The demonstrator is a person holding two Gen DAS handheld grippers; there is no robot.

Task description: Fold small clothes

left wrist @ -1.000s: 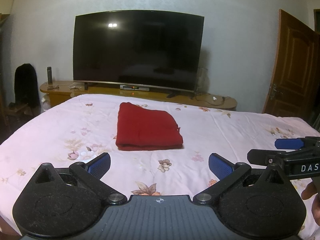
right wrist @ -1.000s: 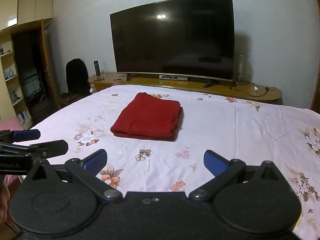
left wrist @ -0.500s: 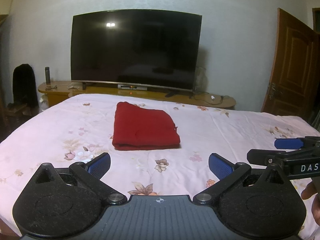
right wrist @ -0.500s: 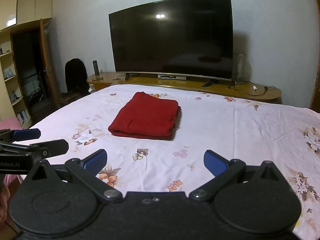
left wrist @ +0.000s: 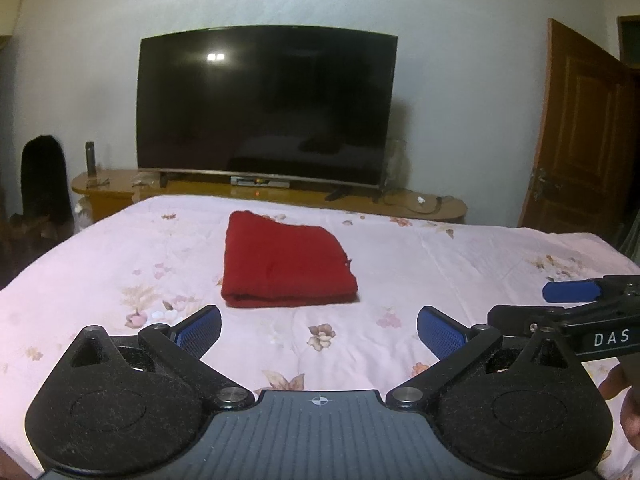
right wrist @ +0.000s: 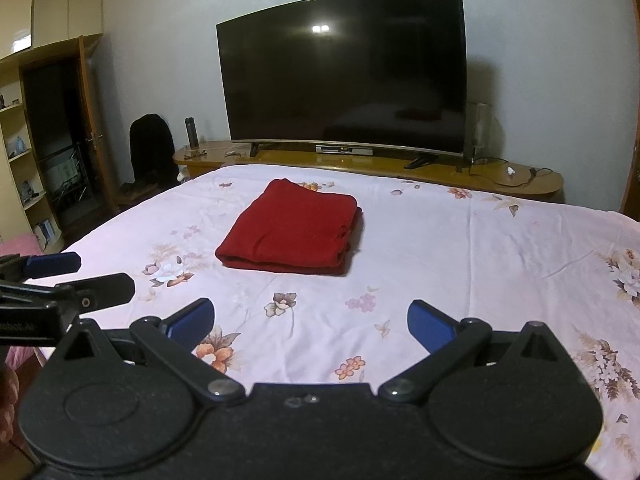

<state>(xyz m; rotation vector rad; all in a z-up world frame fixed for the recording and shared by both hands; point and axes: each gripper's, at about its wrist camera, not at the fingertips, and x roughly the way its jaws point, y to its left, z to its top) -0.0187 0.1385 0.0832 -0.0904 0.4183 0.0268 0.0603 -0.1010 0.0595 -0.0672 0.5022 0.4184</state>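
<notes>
Left gripper (left wrist: 319, 326): held low over the near edge of the bed; jaws spread wide, blue pads (left wrist: 199, 329) well apart, nothing gripped.
Right gripper (right wrist: 311, 323): held alongside, at a similar height; jaws likewise spread wide, nothing between the pads (right wrist: 430, 326).
Cross-view: each gripper is seen side-on at the edge of the other's camera; part of a hand (left wrist: 628, 400) is seen at the frame edge behind the right one.
Bed sheet (left wrist: 460, 264): pale pink with scattered flower print, lightly creased; bare cloth only is seen between the grippers and the garment.
Red garment (right wrist: 292, 232): folded into a compact rectangle, several layers visible at its right edge; laid flat on the sheet near the bed's middle, ahead of both grippers and apart from them.
Path to garment: nothing is seen standing in the way.
TV bench (right wrist: 500, 174): low wooden bench beyond the foot of the bed; cables, small items and a dark bottle (right wrist: 192, 132) are noted on it.
Television (right wrist: 344, 76): large, dark, on the bench against the wall.
Door (left wrist: 580, 128): brown, far right in the left view.
Shelving (right wrist: 20, 152): far left in the right view.
</notes>
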